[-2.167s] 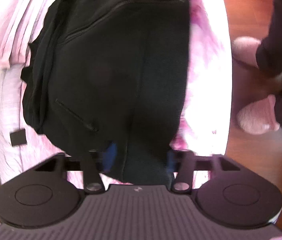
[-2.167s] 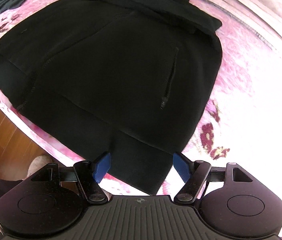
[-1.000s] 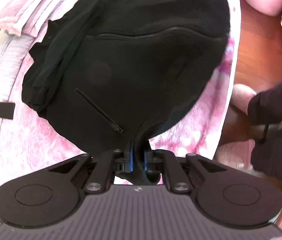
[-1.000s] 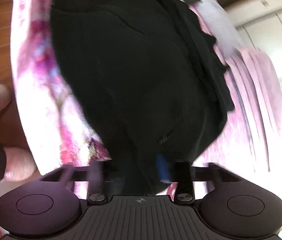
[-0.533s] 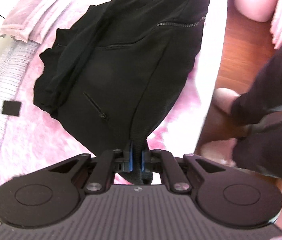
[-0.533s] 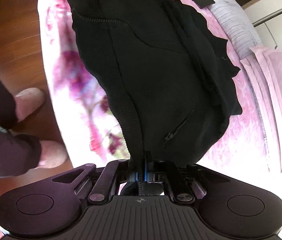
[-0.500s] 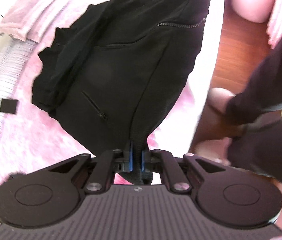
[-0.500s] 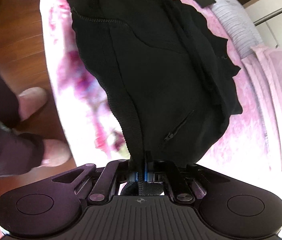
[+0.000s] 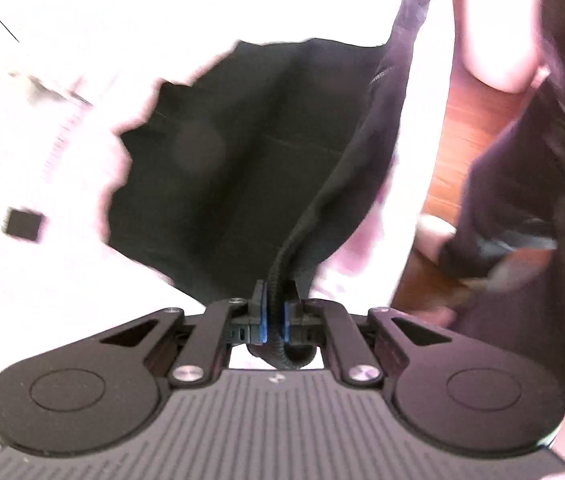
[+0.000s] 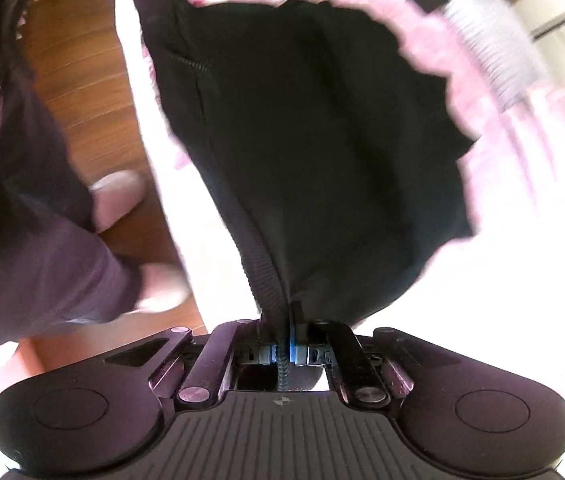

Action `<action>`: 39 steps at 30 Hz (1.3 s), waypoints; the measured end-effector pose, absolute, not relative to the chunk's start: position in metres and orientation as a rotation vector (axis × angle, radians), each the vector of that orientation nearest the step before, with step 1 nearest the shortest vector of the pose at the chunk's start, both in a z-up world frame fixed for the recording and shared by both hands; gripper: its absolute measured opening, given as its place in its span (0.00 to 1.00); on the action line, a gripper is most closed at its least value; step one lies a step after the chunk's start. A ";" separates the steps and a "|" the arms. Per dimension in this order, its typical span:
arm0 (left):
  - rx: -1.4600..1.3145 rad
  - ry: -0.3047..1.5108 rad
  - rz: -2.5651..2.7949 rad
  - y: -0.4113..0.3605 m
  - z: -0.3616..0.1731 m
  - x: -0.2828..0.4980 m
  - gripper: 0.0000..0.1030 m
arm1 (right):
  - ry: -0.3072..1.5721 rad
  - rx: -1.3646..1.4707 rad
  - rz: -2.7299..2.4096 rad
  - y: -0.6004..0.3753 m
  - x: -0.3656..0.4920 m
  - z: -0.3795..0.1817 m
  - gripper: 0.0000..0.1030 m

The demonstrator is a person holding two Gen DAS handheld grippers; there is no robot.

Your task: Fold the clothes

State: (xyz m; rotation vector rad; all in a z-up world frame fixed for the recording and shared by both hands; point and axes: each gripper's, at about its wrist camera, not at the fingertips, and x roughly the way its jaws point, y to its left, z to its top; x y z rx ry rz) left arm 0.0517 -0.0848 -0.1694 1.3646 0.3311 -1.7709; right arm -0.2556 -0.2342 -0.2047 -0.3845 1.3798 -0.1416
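The ribbed hem of the black jacket (image 9: 242, 152) is held tightly by the left gripper (image 9: 273, 322). The same hem is clamped by the right gripper (image 10: 282, 350), and the jacket is raised above the pink bed (image 10: 522, 152).

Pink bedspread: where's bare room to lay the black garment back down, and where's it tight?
Free: the pink bedspread beyond the black garment's far edge, toward the small black tag. Tight: the bed edge by the wooden floor, where the person's legs stand. Left gripper and right gripper both clamp the hem.
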 end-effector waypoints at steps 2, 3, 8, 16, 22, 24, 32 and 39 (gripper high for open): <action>1.346 0.276 -1.758 -0.118 -0.156 0.068 0.05 | 1.346 -0.417 -0.177 -0.272 -0.235 -0.190 0.03; 1.337 0.248 -1.752 -0.135 -0.149 0.076 0.05 | 1.329 -0.433 -0.194 -0.290 -0.224 -0.183 0.03; 1.337 0.256 -1.697 -0.240 -0.146 0.111 0.05 | 1.298 -0.453 -0.199 -0.385 -0.174 -0.181 0.04; 1.398 0.427 -1.656 -0.344 -0.201 0.149 0.06 | 1.315 -0.338 -0.076 -0.538 -0.109 -0.226 0.04; 1.415 0.529 -1.646 -0.409 -0.230 0.178 0.06 | 1.353 -0.257 -0.021 -0.593 -0.088 -0.255 0.04; 1.402 0.554 -1.656 -0.422 -0.232 0.189 0.06 | 1.355 -0.230 -0.031 -0.605 -0.085 -0.255 0.04; 1.385 0.630 -1.677 -0.479 -0.265 0.222 0.06 | 1.367 -0.114 -0.067 -0.657 -0.057 -0.279 0.04; 1.307 0.746 -1.623 -0.516 -0.319 0.249 0.18 | 1.366 0.028 -0.146 -0.698 -0.041 -0.330 0.04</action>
